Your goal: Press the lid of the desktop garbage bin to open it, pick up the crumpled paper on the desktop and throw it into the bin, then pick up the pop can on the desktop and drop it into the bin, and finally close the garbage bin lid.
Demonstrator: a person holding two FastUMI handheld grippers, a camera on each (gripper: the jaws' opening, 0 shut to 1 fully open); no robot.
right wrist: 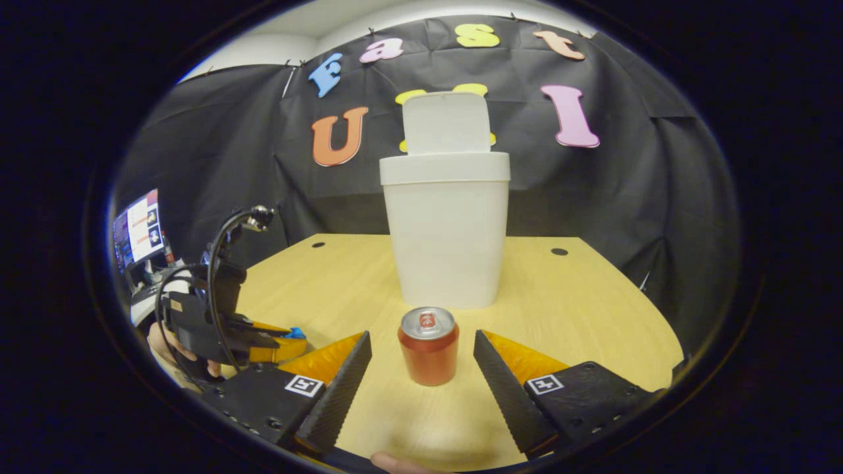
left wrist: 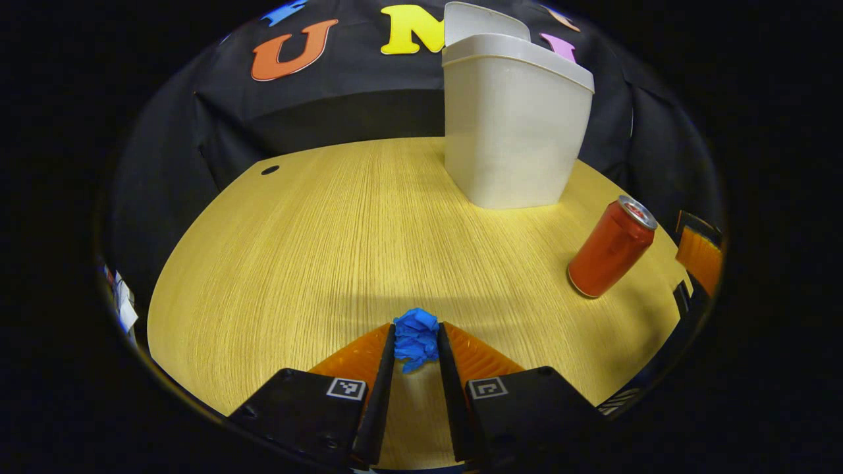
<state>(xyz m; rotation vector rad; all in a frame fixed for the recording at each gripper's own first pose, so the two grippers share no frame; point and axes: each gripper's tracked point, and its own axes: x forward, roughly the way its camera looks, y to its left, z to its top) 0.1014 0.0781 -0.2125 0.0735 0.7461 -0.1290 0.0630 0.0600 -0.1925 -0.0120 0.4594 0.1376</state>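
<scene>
A blue crumpled paper (left wrist: 416, 342) sits pinched between both fingers of my left gripper (left wrist: 416, 327), low over the wooden table (left wrist: 316, 250). The white bin (left wrist: 514, 125) stands at the back with its lid (left wrist: 484, 23) flipped up. In the right gripper view the same bin (right wrist: 446, 224) and upright lid (right wrist: 446, 123) are straight ahead. The red pop can (right wrist: 428, 345) stands upright on the table between the wide-open fingers of my right gripper (right wrist: 421, 336), touching neither. From the left gripper the can (left wrist: 612, 249) is to the right. The left gripper (right wrist: 270, 345) with the paper (right wrist: 296, 332) appears at left.
The right gripper (left wrist: 698, 257) shows at the far right edge of the left gripper view. A hand (right wrist: 164, 345) holds the left gripper, with cables above it. A lit screen (right wrist: 138, 227) stands off the table's left. Small holes (right wrist: 558, 251) mark the table's back corners.
</scene>
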